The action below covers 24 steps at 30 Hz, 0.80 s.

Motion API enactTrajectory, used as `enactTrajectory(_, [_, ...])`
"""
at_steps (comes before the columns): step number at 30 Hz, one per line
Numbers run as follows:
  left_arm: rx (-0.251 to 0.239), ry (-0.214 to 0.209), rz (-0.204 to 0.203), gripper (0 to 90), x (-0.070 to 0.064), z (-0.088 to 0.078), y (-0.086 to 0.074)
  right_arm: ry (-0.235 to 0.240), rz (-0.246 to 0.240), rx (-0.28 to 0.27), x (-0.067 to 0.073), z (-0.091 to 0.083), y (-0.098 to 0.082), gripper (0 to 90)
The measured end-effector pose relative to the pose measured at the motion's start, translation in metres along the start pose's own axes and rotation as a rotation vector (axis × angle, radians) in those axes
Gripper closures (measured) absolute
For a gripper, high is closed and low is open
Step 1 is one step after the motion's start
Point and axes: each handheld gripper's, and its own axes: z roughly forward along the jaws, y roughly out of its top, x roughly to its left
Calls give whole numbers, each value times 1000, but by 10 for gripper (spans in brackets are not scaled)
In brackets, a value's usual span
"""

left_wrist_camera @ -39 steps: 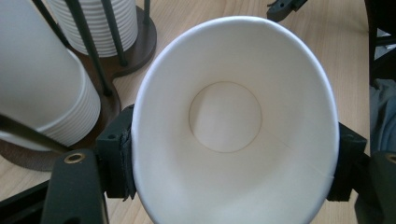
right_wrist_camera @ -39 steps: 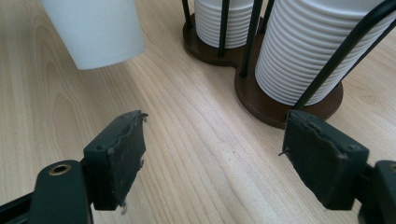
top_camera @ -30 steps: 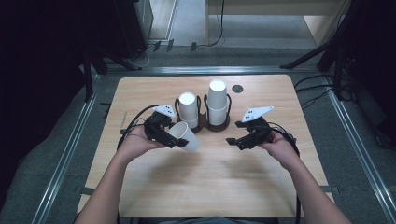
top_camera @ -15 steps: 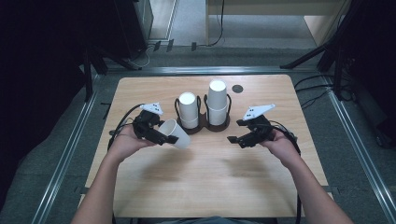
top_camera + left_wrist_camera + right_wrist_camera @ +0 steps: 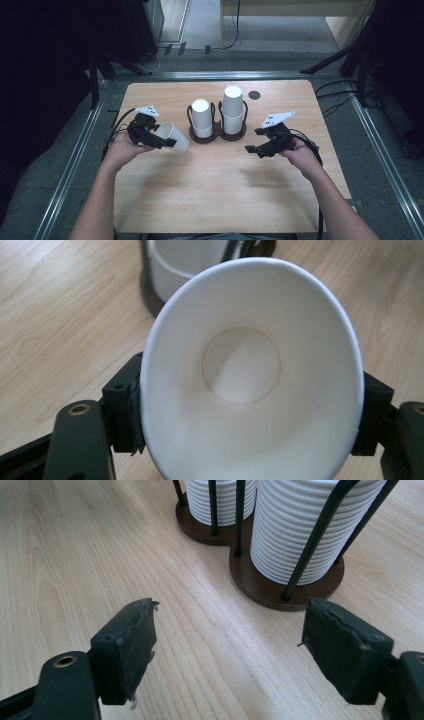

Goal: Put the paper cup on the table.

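A dark brown two-ring cup holder (image 5: 218, 134) stands mid-table on the pale wooden table (image 5: 220, 200), its black wire uprights caging two stacks of white paper cups — the shorter stack (image 5: 202, 117) on the left, the taller stack (image 5: 233, 108) on the right. A small dark round disc (image 5: 254, 94) lies on the tabletop behind the holder, towards the far edge. Nothing lies between either gripper and the holder.

The single paper cup (image 5: 173, 137) is white and cone-sided, held above the table just left of the holder, lying on its side. In the left gripper view its open mouth (image 5: 250, 375) faces the camera, squeezed to an oval, with the round bottom showing deep inside.

The left gripper (image 5: 159, 140) pinches that cup — one black pad pressed on each flank of its wall near the rim. The right gripper (image 5: 252, 148) hangs to the right of the holder, jaws spread wide with bare tabletop between them, touching nothing.
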Motion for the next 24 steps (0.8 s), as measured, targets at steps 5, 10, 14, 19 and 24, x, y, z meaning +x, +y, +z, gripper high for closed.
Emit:
enactTrajectory(5, [9,31,-38,243,13,-4,-5,10,3,-5,0,2,0,218])
enactTrajectory(10, [31,94,-64,242,24,-7,-8,2,-1,3,1,2,-2,218])
enactTrajectory(14, [57,125,-93,241,32,-8,-9,-4,3,4,1,0,-5,218])
enactTrajectory(19, [73,157,-136,241,44,-10,-10,-11,6,14,1,-1,-10,218])
enactTrajectory(24, [99,190,-165,240,55,-8,-12,-23,11,18,2,-4,-14,218])
